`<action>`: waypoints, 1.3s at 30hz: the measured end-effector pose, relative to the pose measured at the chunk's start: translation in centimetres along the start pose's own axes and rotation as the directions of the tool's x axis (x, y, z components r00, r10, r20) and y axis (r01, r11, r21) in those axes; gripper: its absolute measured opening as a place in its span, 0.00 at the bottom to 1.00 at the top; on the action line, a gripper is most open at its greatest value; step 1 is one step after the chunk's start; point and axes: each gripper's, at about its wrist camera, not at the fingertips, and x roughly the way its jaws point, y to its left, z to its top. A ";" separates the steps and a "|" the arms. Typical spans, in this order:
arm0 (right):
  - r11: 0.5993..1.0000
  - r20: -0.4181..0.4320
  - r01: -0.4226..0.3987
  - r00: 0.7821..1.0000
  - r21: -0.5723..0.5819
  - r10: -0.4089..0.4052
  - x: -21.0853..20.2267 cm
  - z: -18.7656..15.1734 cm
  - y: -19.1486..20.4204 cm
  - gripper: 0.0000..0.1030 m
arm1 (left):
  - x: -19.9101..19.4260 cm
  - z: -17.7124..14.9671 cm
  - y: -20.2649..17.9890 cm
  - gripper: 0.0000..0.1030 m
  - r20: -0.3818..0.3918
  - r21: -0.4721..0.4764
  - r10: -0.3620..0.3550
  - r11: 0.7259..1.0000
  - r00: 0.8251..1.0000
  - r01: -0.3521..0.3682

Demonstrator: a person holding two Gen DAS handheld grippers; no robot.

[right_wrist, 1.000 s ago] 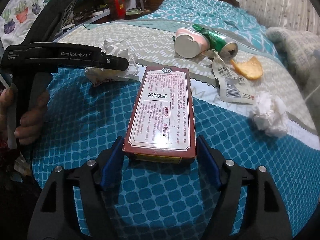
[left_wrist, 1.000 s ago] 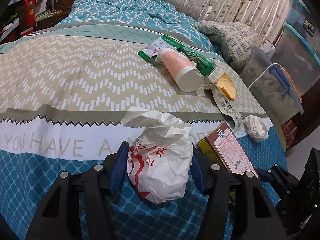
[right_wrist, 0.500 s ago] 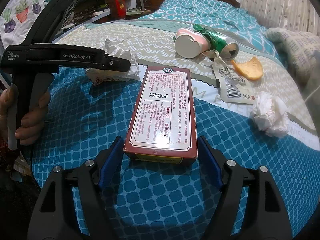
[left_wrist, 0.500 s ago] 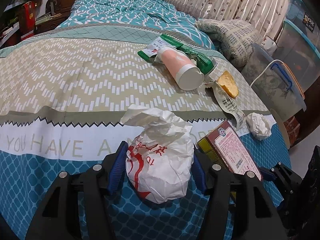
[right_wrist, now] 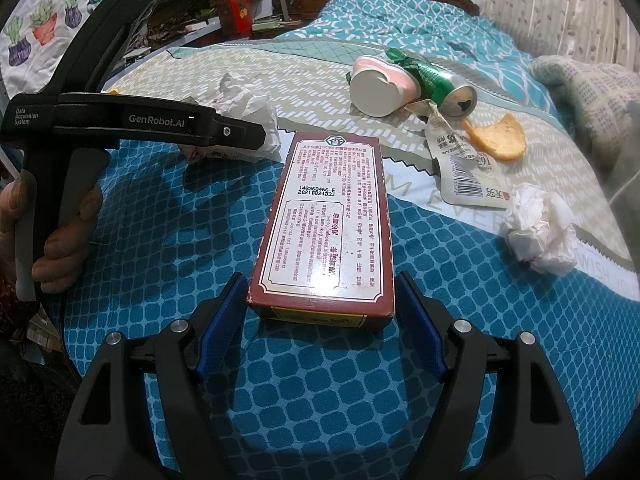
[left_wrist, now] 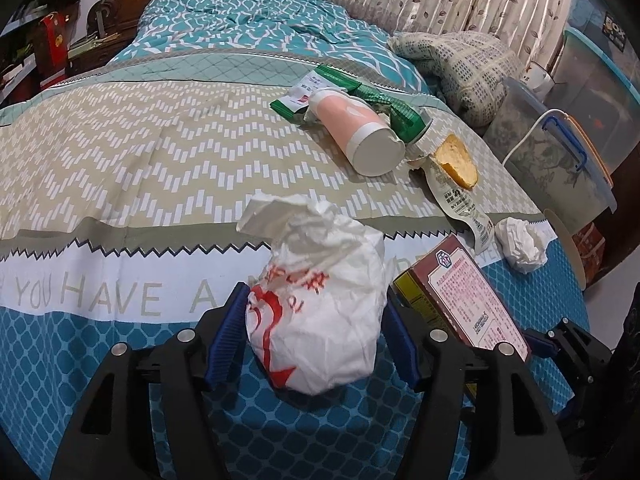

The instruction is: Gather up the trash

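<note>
A crumpled white paper bag with red print [left_wrist: 320, 304] lies on the bed between the blue pads of my left gripper [left_wrist: 314, 338], which is open around it. A dark red box [right_wrist: 332, 216] lies flat on the teal bedspread; my right gripper [right_wrist: 320, 324] is open, its pads on either side of the box's near end with small gaps. The box also shows in the left wrist view [left_wrist: 468, 296]. Further up lie a pink cup [left_wrist: 356, 132], a green can [right_wrist: 440, 84], an orange chip [right_wrist: 496, 136], a torn wrapper [right_wrist: 460, 160] and a crumpled tissue [right_wrist: 540, 228].
The left gripper's body and the hand holding it [right_wrist: 100, 128] fill the left of the right wrist view. A folded blanket [left_wrist: 464, 64] and plastic storage boxes [left_wrist: 560, 152] stand beyond the bed's right edge. Cluttered shelves [right_wrist: 192, 20] lie past the bed's left side.
Both grippers have crept slightly forward over their objects. The paper bag and the box lie where they were.
</note>
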 end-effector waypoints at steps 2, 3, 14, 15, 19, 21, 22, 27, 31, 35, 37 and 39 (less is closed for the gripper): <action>1.000 0.000 0.000 1.000 0.000 0.000 0.0 0.0 0.0 0.73 | 0.0 0.0 0.0 0.61 -0.002 0.004 -0.003 1.000 1.000 0.003; 1.000 0.000 0.000 1.000 0.000 0.000 0.0 0.0 0.0 0.73 | 0.0 0.1 0.0 0.62 -0.002 0.005 -0.005 1.000 1.000 0.005; 1.000 0.000 0.000 1.000 0.000 0.000 0.0 0.0 0.0 0.74 | 0.2 0.1 -0.2 0.66 -0.006 0.014 -0.013 1.000 1.000 0.013; 1.000 0.000 0.000 1.000 0.000 0.000 0.0 0.0 0.0 0.74 | 0.2 0.1 -0.3 0.67 -0.007 0.015 -0.014 1.000 1.000 0.014; 1.000 0.000 0.001 1.000 0.001 -0.001 0.0 0.0 0.0 0.74 | 0.3 0.2 -0.3 0.69 -0.009 0.018 -0.020 1.000 1.000 0.021; 1.000 0.000 0.001 1.000 0.000 -0.001 0.0 0.0 0.0 0.74 | 0.3 0.2 -0.3 0.69 -0.008 0.018 -0.021 1.000 1.000 0.021; 1.000 0.000 0.001 1.000 0.000 -0.001 0.0 0.0 0.0 0.74 | 0.3 0.2 -0.3 0.69 -0.008 0.017 -0.022 1.000 1.000 0.022; 1.000 0.000 0.001 1.000 0.001 -0.001 0.0 0.0 0.0 0.74 | 0.2 0.2 -0.3 0.69 -0.009 0.018 -0.025 1.000 1.000 0.025; 1.000 0.000 0.001 1.000 0.001 -0.001 0.1 0.0 0.0 0.74 | 0.2 0.1 -0.3 0.69 -0.009 0.019 -0.026 0.999 1.000 0.026; 1.000 0.000 0.001 1.000 0.001 -0.001 0.1 0.0 0.0 0.74 | 0.2 0.1 -0.3 0.69 -0.009 0.019 -0.026 0.999 1.000 0.026; 1.000 0.000 0.001 1.000 0.001 -0.001 0.1 0.0 0.0 0.74 | 0.2 0.1 -0.3 0.70 -0.009 0.019 -0.026 0.999 1.000 0.026; 1.000 0.000 0.002 1.000 0.001 -0.002 0.1 0.0 0.0 0.74 | 0.2 0.1 -0.3 0.70 -0.009 0.019 -0.026 0.999 1.000 0.026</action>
